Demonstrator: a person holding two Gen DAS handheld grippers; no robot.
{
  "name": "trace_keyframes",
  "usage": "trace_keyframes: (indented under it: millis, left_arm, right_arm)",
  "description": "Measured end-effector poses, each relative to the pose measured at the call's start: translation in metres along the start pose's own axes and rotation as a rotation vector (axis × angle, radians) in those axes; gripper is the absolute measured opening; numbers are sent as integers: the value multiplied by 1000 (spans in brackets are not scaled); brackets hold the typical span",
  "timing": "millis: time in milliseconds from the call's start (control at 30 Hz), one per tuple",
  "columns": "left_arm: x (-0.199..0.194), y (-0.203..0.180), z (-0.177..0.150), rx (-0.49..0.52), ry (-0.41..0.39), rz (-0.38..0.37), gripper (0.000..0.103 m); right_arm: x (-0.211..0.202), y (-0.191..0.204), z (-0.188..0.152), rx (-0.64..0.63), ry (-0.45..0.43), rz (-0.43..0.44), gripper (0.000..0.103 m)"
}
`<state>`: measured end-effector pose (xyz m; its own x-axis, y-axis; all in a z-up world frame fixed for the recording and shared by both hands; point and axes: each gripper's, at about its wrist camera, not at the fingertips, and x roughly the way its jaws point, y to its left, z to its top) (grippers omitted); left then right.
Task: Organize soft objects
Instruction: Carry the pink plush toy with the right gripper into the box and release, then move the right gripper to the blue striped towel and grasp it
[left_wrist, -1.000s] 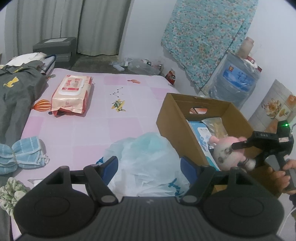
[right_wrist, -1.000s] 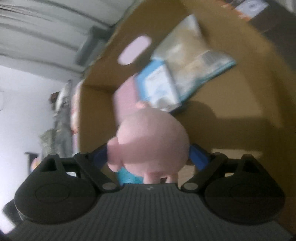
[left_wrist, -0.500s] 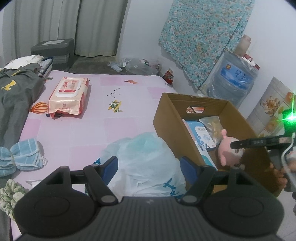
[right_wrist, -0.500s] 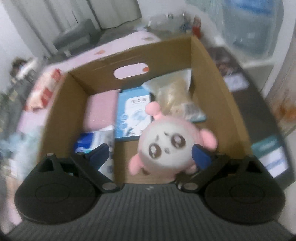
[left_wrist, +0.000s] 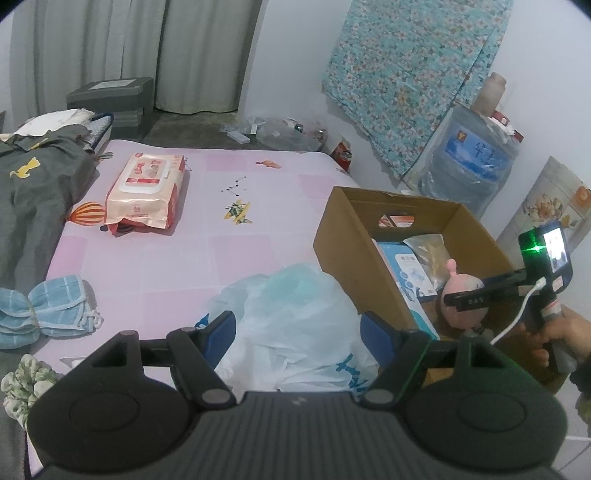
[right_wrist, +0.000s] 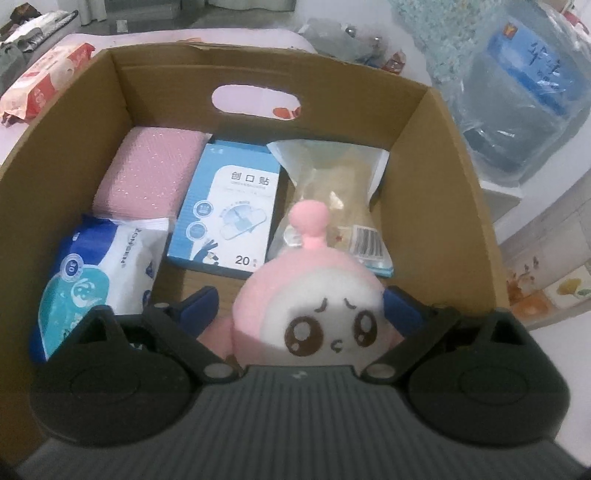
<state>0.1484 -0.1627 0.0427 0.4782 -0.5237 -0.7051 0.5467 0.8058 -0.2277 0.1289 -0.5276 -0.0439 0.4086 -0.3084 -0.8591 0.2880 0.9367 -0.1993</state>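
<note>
Right hand-held gripper (right_wrist: 301, 308) swung upright from tilted and lowered the plush (right_wrist: 314, 314) into the box (right_wrist: 436, 155); fingers looked parted now, likely released. Left hand-held gripper (left_wrist: 295, 328) was wide open, empty, bag (left_wrist: 291, 325) just ahead

Grey curtains (left_wrist: 147, 51) at back wall. Floral cloth (left_wrist: 413, 74) hung on wall. Water jug (left_wrist: 469, 162) beneath it. Dark storage box (left_wrist: 110, 92) by curtains.
</note>
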Motion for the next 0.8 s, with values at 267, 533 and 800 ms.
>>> trace_keyframes:
  millis: [267,533,800]
  left_arm:
    - [2,-2,-1,5,3,-2,75]
    - [2,0,-2,-4,2,8,75]
    - [-5,9,-8,-13,-1,30,76]
  right_arm:
    - [-11,-15,-7,120,2,86,78]
    - [-22,-6,-10,199,2,284,78]
    - [-29,16,-6,99,-52,266,89]
